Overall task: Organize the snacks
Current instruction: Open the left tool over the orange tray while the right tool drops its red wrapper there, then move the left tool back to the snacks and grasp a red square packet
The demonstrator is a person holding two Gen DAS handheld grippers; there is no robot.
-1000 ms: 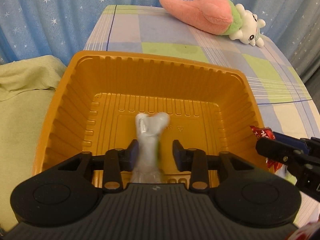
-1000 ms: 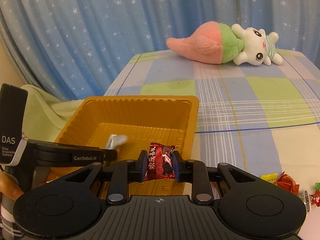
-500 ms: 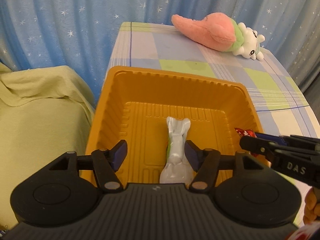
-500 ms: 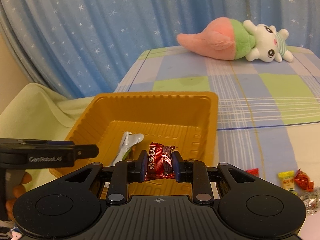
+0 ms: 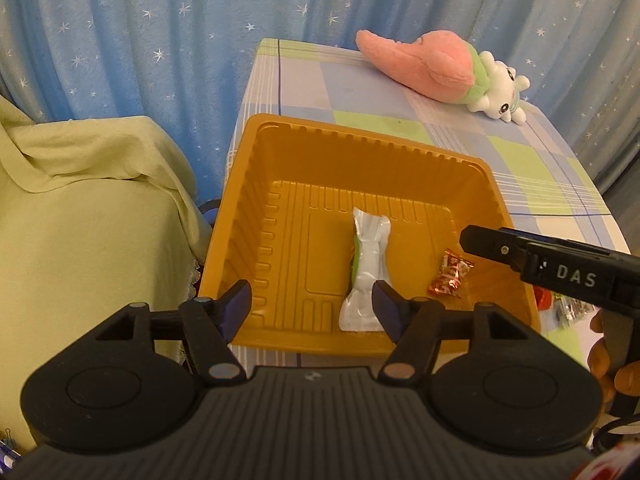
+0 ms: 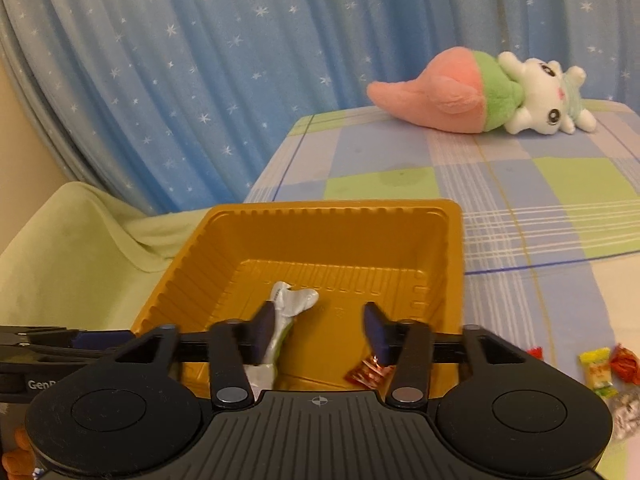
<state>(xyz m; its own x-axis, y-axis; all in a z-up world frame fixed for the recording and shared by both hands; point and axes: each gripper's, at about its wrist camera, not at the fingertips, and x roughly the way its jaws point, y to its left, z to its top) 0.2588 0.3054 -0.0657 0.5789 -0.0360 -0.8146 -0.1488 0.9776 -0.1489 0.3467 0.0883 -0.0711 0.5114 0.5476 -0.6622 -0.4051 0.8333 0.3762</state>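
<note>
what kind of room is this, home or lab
Most likely a home, perhaps a child's room: a plush toy lies on a checked tablecloth, star-print blue curtains hang behind, and wrapped candies sit beside an orange tray.

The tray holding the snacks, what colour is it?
Golden orange tray, clearest in the left wrist view.

Backdrop: pleated blue curtain printed with small white stars (image 6: pixel 200 80), hanging behind the whole scene.
Furniture: table under a checked cloth of blue, green and cream squares (image 6: pixel 520 184).
Left side: pale green draped fabric (image 5: pixel 88 208), beside the table.
Light: warm, even, indoor.
</note>
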